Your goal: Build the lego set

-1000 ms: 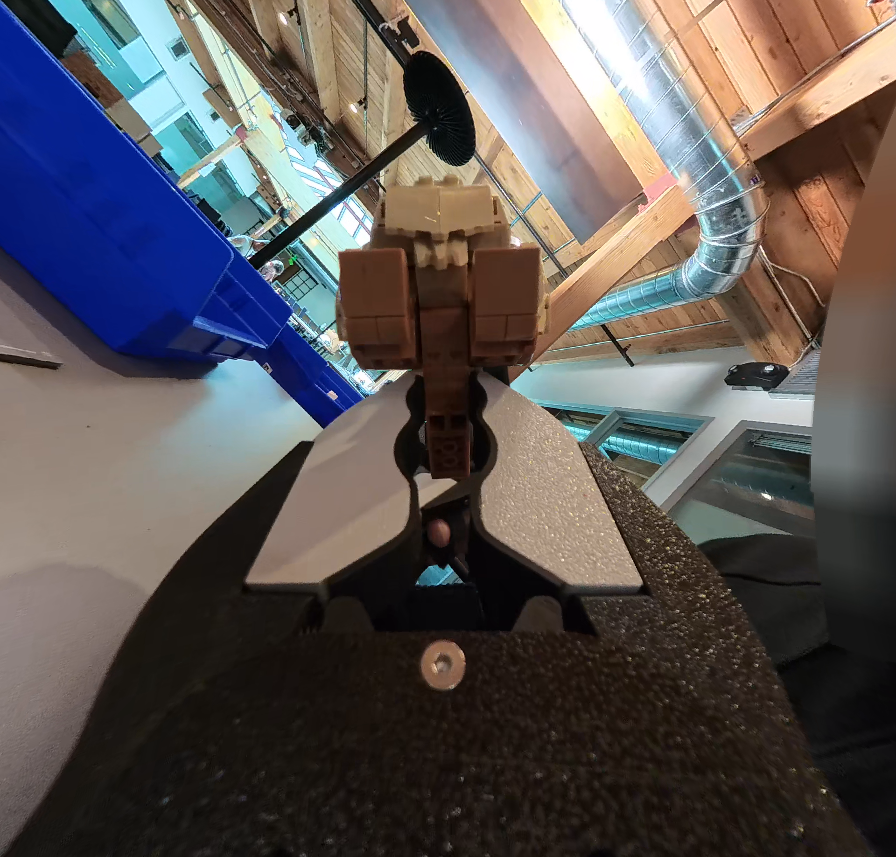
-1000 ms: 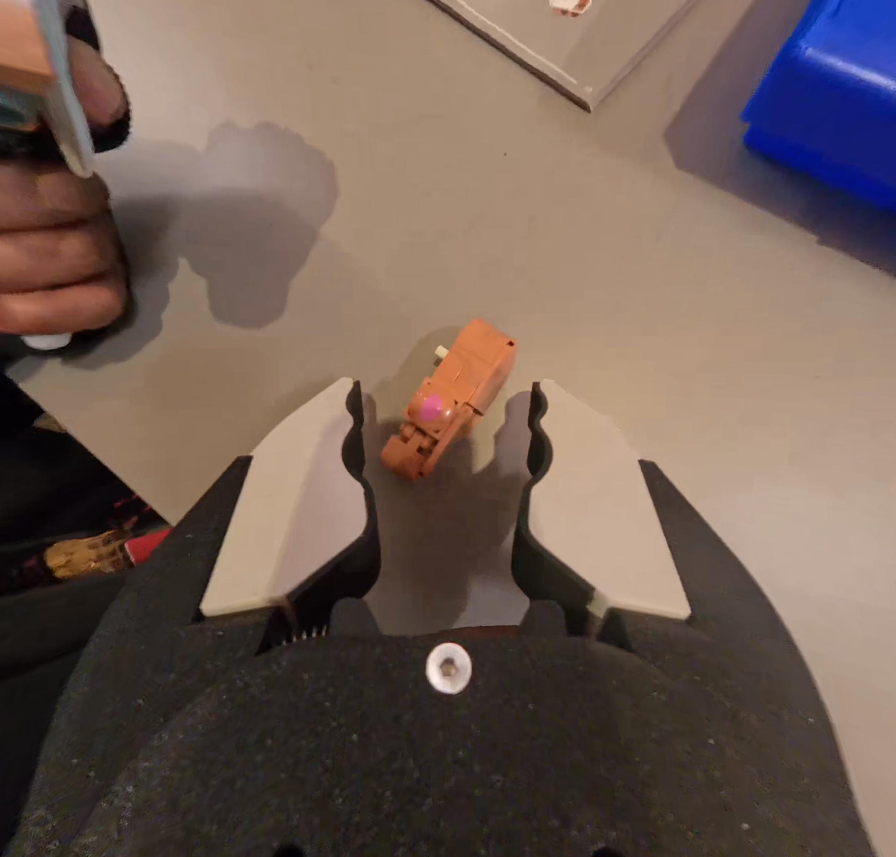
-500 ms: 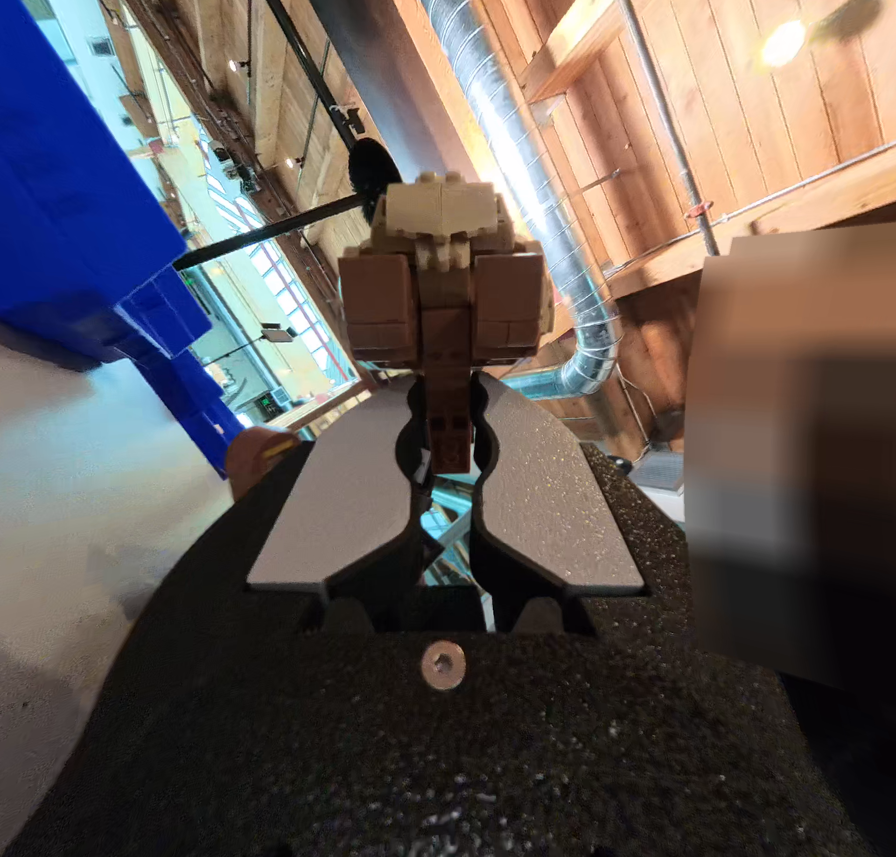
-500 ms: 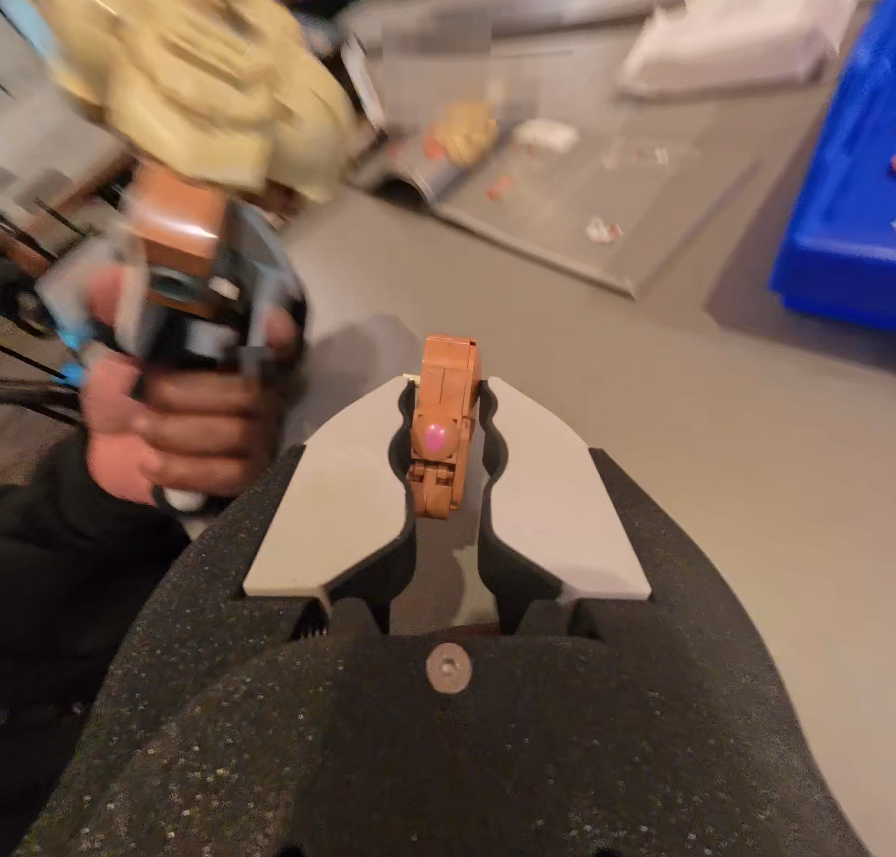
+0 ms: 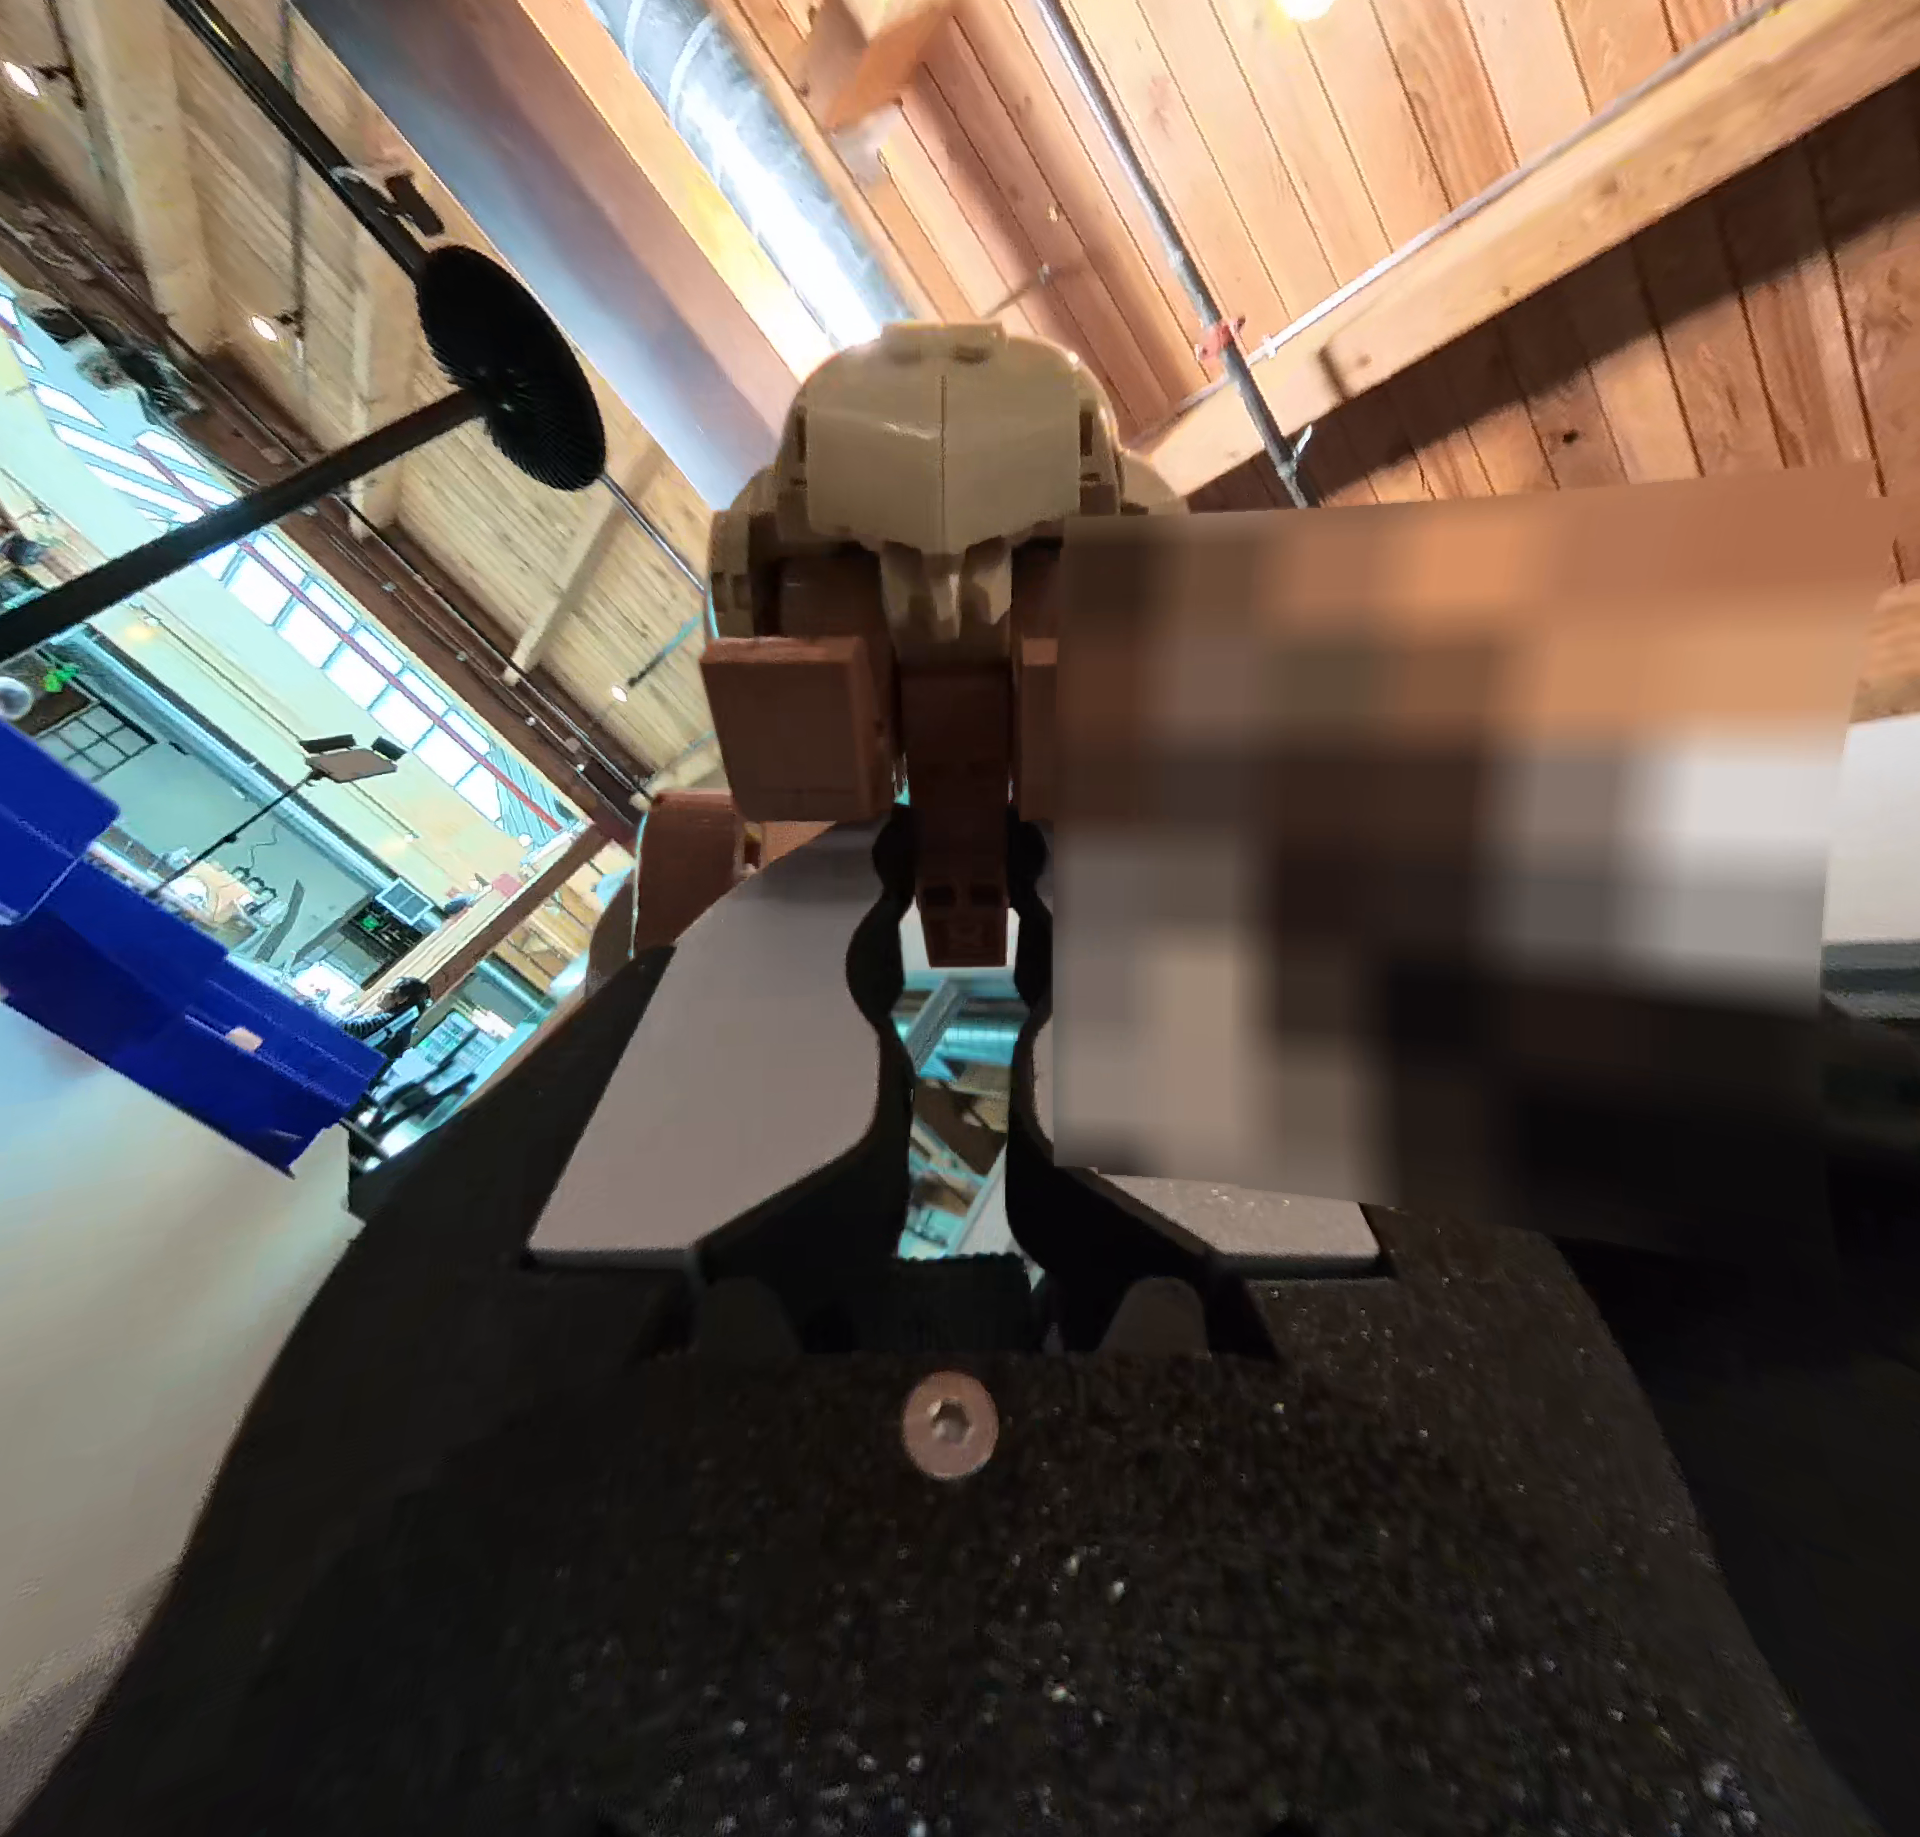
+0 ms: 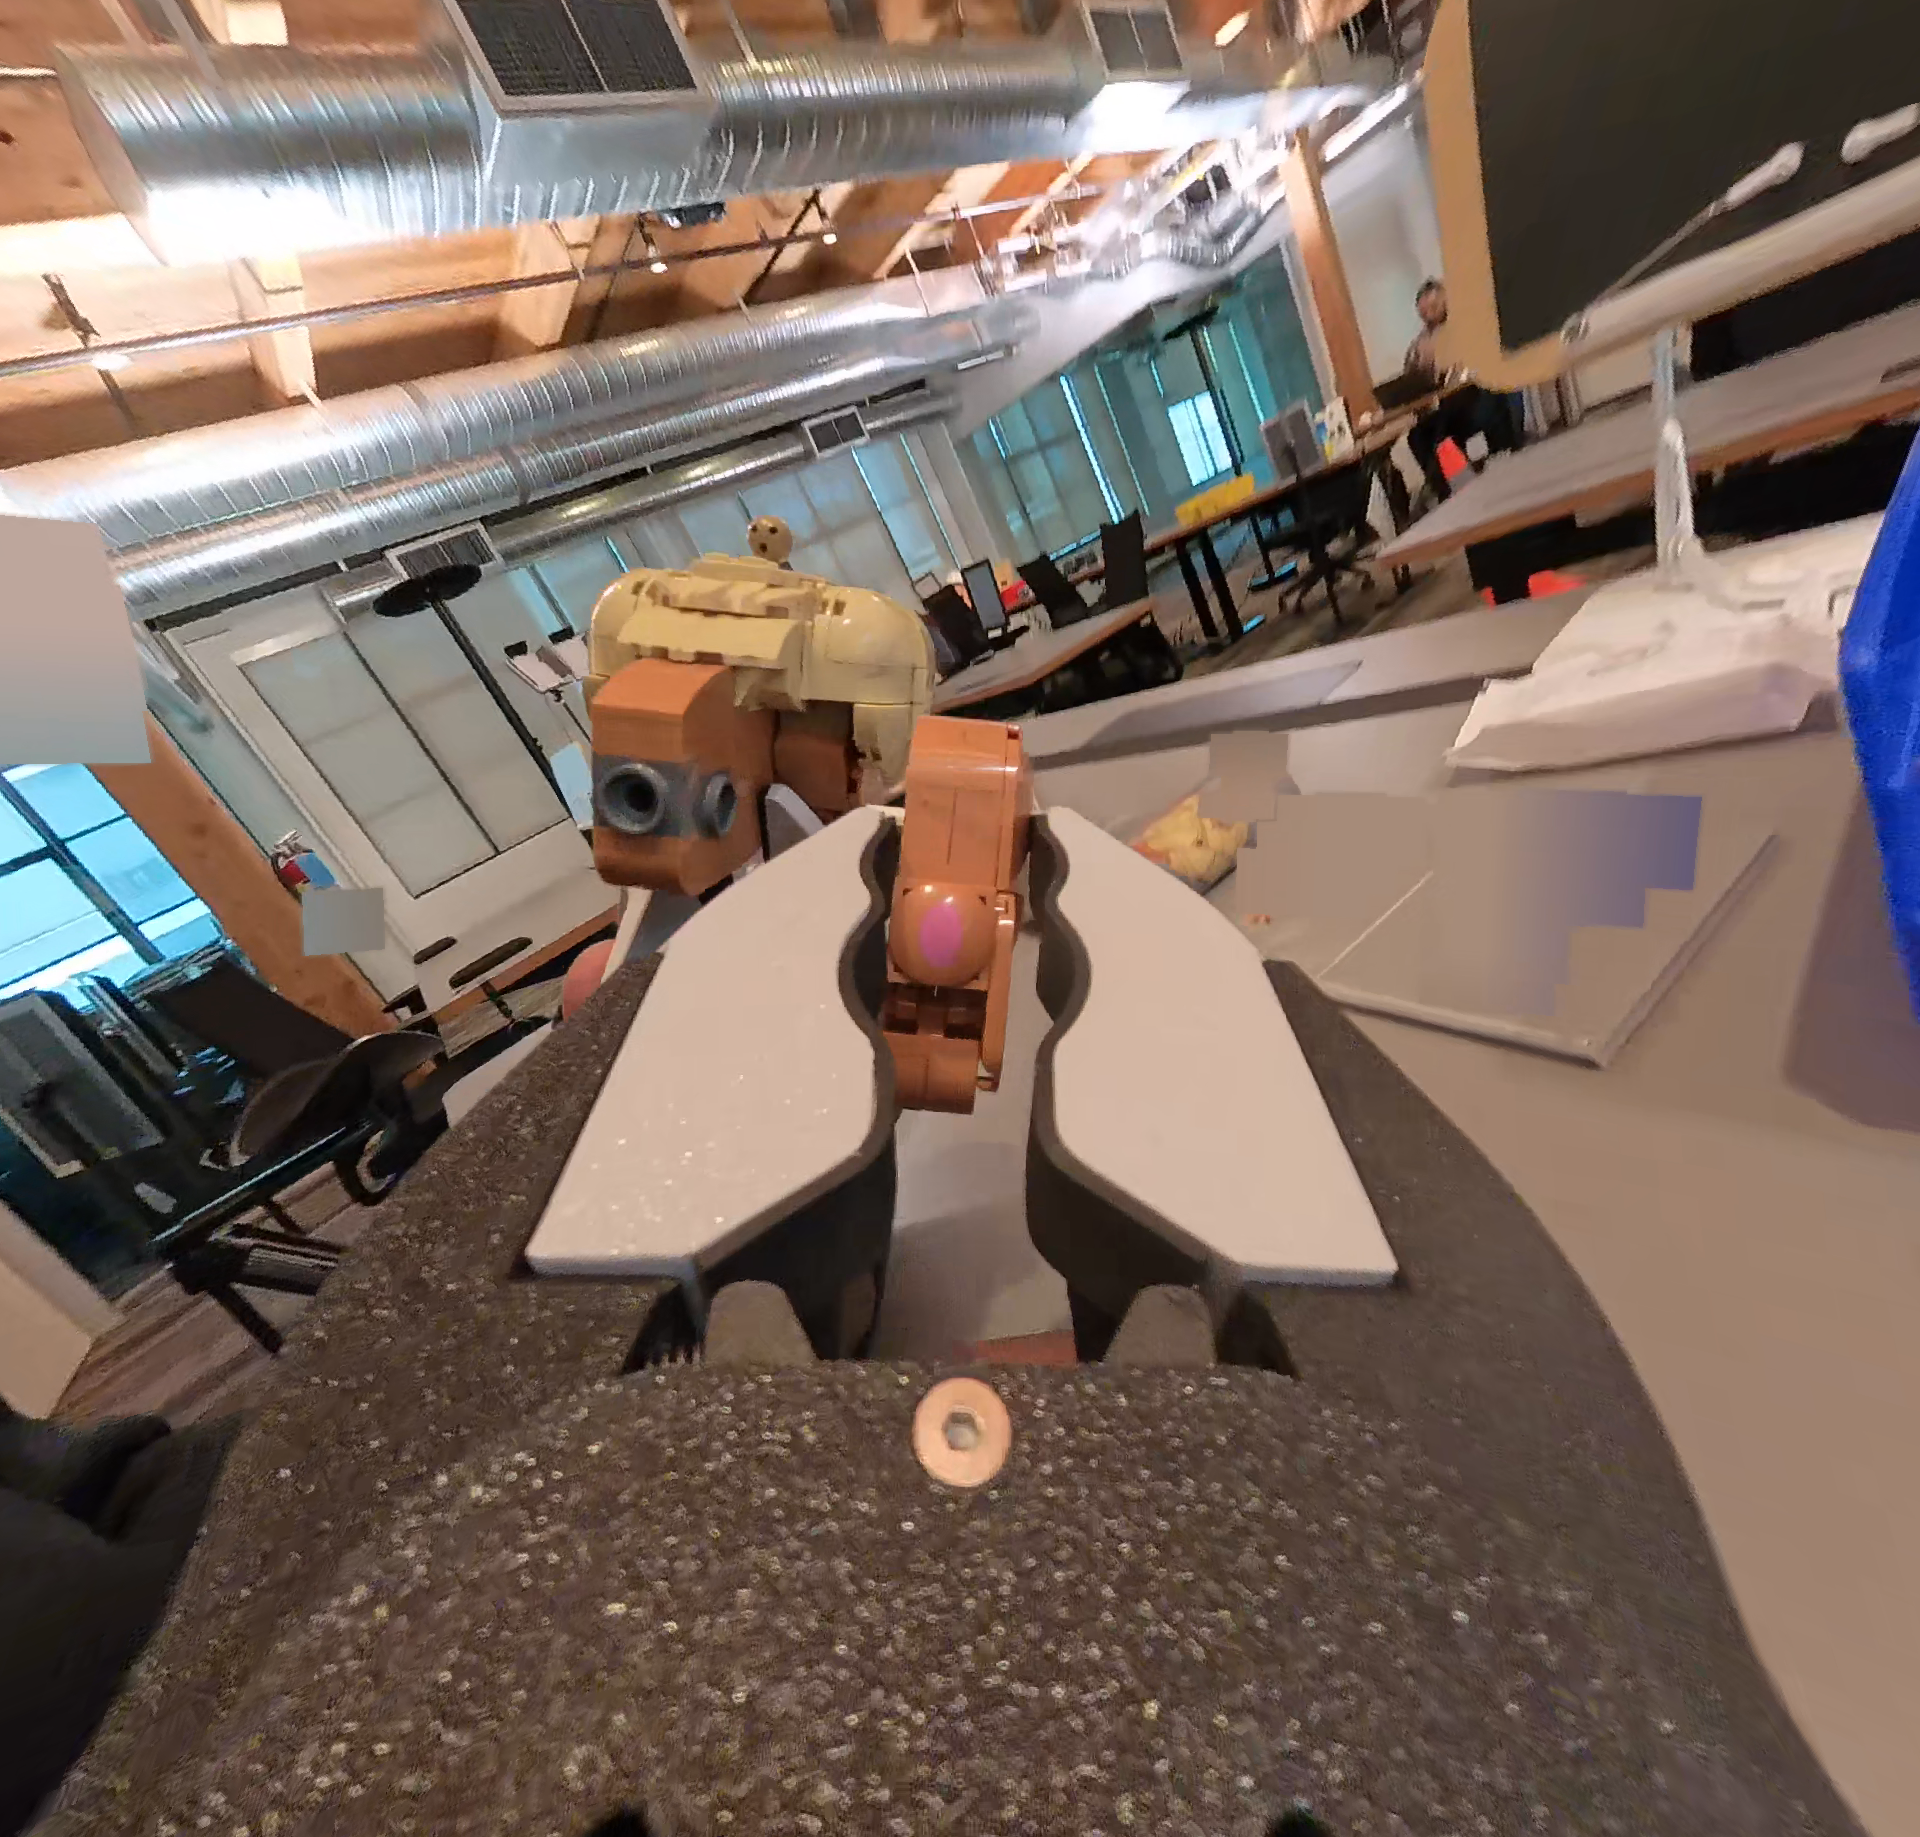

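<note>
My left gripper (image 5: 961,878) is shut on the brown stem of a brick-built figure (image 5: 935,499) with a tan domed top and brown blocks at its sides; it is held up against the ceiling. The same figure shows in the right wrist view (image 6: 748,675), just left of my right fingertips. My right gripper (image 6: 961,883) is shut on an orange-brown brick limb (image 6: 951,904) with a pink oval spot, and its far end is close beside the figure. A brown piece (image 5: 681,857) shows past my left finger; I cannot tell what it belongs to.
A grey table (image 6: 1558,1216) lies at the right, with a flat grey board (image 6: 1455,956), white bags (image 6: 1662,675) and a blue bin (image 6: 1886,748). Blue bins (image 5: 125,946) also show at the left of the left wrist view. A hand (image 6: 587,972) is under the figure. There is about 6 cm between the tips of the two grippers.
My right gripper closed on the orange-brown limb that lay on the table, lifted it and brought it up beside the figure. The left gripper tilted, still holding the figure.
</note>
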Action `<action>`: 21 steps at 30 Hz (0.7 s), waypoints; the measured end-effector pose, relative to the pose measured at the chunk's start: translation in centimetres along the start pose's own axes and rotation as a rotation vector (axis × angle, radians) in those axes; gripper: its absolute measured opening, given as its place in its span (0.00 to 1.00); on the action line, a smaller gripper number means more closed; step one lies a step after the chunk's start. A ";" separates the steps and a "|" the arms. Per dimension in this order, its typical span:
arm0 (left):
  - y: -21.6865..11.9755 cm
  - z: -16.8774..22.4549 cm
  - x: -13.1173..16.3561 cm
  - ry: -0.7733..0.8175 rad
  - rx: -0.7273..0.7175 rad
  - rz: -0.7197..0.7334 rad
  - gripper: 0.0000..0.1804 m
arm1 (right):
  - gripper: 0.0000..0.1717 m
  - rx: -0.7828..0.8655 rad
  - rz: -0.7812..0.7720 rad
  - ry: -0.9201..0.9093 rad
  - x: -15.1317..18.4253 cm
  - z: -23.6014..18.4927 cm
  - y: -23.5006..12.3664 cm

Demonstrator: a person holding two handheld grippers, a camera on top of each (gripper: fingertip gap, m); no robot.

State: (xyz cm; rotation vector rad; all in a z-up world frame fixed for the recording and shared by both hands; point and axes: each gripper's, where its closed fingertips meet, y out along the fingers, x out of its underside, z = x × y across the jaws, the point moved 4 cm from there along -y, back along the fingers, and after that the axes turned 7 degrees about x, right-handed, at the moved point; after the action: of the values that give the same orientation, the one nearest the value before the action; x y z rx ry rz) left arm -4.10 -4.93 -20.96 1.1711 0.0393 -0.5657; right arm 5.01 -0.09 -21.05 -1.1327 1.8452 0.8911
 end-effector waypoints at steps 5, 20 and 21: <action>1.3 -0.9 0.5 0.021 0.080 -0.117 0.09 | 0.14 -0.018 0.117 -0.095 -1.6 -0.4 -0.7; 4.3 -3.9 2.9 -0.026 0.319 -0.254 0.09 | 0.13 -0.001 0.293 -0.280 -2.5 -0.2 -4.2; 4.2 -4.0 2.9 -0.023 0.312 -0.256 0.09 | 0.13 -0.005 0.296 -0.276 -2.5 -0.2 -4.3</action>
State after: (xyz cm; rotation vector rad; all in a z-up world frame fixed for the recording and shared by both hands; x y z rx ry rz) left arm 1.28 -1.45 -19.87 1.4745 0.0843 -0.8319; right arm 9.69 -0.82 -19.46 -0.7065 1.8035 1.1570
